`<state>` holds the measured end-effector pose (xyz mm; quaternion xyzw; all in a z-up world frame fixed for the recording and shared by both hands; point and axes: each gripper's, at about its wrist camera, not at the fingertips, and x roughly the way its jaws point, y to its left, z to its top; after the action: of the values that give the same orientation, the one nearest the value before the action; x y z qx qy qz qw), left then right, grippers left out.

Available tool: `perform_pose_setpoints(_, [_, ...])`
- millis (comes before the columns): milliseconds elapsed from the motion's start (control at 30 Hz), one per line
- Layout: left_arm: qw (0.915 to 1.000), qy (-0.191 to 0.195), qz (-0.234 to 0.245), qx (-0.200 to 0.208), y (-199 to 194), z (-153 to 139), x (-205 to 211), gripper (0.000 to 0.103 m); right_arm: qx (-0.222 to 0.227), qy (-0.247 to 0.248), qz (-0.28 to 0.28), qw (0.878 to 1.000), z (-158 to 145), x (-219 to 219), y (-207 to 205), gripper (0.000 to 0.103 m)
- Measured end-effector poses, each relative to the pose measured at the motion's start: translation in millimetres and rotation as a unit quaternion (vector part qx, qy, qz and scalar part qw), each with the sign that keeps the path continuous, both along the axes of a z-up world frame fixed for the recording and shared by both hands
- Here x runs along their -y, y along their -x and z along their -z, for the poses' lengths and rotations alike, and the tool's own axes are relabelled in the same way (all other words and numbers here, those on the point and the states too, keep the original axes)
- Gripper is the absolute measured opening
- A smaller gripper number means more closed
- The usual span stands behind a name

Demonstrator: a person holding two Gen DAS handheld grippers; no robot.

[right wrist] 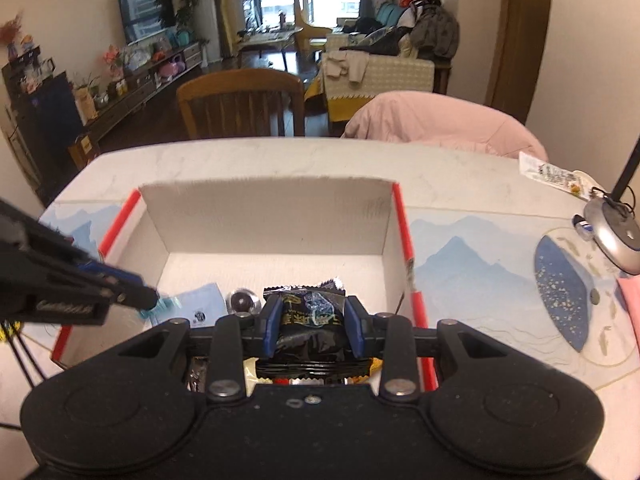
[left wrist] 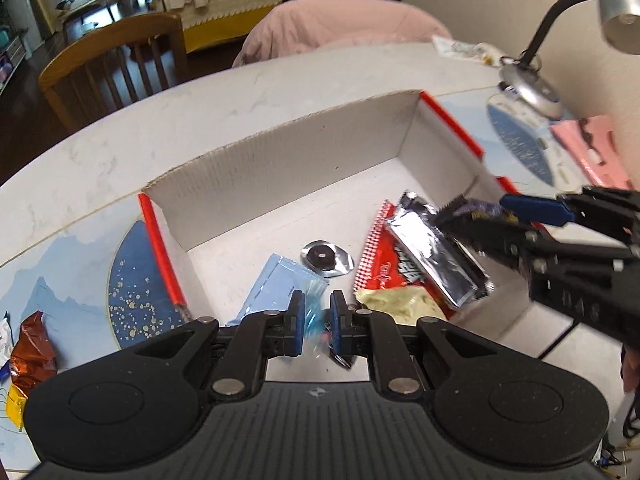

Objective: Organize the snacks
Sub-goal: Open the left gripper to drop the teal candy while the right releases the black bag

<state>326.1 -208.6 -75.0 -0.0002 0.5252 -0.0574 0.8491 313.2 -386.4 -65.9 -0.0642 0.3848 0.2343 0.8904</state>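
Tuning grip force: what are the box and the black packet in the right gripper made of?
Box: looks like corrugated cardboard, matte white inside with red edges; fluting lines show on its walls. Black packet in the right gripper: probably thin plastic film, glossy, with crimped serrated ends.

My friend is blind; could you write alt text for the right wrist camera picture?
The right gripper holds a black snack packet over an open cardboard box on a table. The left gripper reaches in at a light blue packet.
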Motion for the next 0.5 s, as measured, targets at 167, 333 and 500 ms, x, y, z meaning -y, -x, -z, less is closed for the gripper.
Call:
perform_pose_setpoints(167, [0.9995, -0.019, -0.008, -0.022, -16.6, 19.6, 4.9, 0.013, -0.016, 0.013, -0.017, 1.0, 14.7, -6.2, -0.6, 0.033])
perform_pose_setpoints(333, [0.9989, -0.015, -0.018, -0.041, -18.9, 31.1, 1.6, 0.013, -0.03, 0.015, -0.026, 0.999, 24.8, -4.1, -0.7, 0.034])
perform_pose_setpoints(500, [0.999, -0.008, -0.018, -0.039, -13.4, 30.1, 1.8, 0.013, -0.041, 0.011, -0.036, 0.998, 27.9, -3.0, 0.2, 0.033])
